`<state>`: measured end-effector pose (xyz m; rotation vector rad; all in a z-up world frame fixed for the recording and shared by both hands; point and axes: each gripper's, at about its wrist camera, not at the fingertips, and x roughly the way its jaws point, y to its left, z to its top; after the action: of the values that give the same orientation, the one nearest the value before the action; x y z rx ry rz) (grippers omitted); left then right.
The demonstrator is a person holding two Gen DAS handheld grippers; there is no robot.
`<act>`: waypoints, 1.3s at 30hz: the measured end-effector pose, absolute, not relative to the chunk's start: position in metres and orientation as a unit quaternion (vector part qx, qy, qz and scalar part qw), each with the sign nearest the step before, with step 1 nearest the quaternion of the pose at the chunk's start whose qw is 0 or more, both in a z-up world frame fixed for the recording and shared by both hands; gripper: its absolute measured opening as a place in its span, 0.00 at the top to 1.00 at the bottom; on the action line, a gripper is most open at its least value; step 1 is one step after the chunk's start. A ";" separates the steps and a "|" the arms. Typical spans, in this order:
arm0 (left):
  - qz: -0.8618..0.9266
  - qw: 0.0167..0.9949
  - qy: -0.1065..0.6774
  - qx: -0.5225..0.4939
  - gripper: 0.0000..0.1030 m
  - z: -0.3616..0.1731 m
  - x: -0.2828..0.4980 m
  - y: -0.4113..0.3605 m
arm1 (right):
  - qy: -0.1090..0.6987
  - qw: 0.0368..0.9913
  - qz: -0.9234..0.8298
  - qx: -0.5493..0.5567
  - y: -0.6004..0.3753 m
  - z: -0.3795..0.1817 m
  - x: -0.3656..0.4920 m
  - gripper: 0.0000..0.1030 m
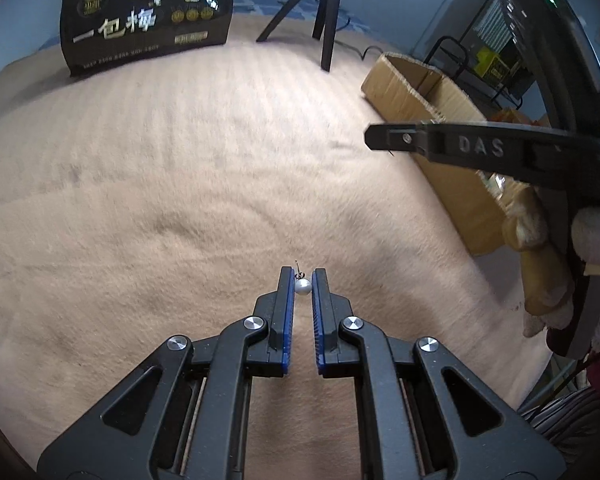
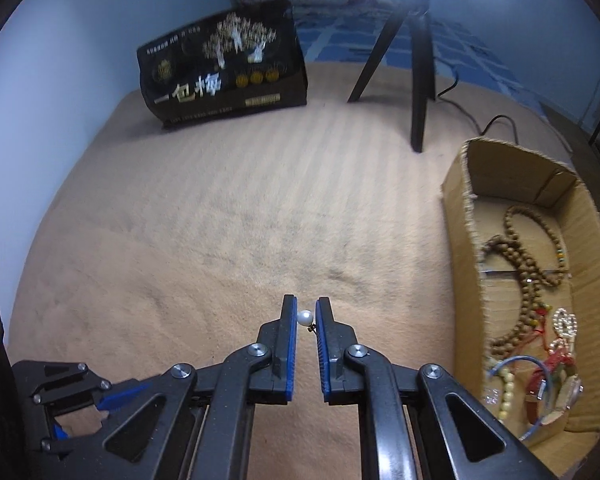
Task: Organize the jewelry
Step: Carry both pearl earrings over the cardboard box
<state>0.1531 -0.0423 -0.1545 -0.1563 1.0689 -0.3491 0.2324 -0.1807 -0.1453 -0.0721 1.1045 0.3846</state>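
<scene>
My left gripper (image 1: 302, 280) is shut on a pearl earring (image 1: 302, 286), its small hook poking out past the fingertips, above the beige plush cloth (image 1: 180, 160). My right gripper (image 2: 306, 312) is shut on a second pearl earring (image 2: 305, 317), just left of the cardboard box (image 2: 460, 208). The box holds a brown bead necklace (image 2: 520, 260), bracelets and other jewelry. In the left wrist view the right gripper's finger (image 1: 420, 138) shows from the side at right, above the box (image 1: 400, 84).
A black snack bag (image 1: 148, 16) stands at the back of the cloth, also in the right wrist view (image 2: 224, 68). A black tripod (image 2: 416, 60) stands at the back right with a cable. The left gripper (image 2: 72, 396) shows at the lower left.
</scene>
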 end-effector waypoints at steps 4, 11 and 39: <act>-0.170 0.850 0.492 -0.080 0.93 -0.140 0.156 -0.044 | 0.504 0.845 0.176 -0.034 -0.193 -0.127 0.226 0.93; -0.188 0.860 0.466 -0.086 0.93 -0.113 0.160 -0.059 | 0.471 0.867 0.158 -0.023 -0.222 -0.096 0.215 0.93; -0.252 0.867 0.424 -0.066 0.93 -0.077 0.219 -0.166 | 0.454 0.889 0.063 0.022 -0.351 -0.076 0.203 0.93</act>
<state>0.2187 -0.1657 -0.0767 -0.1374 0.8883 -0.5273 0.2030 -0.3510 -0.0765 0.0459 0.9427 0.1306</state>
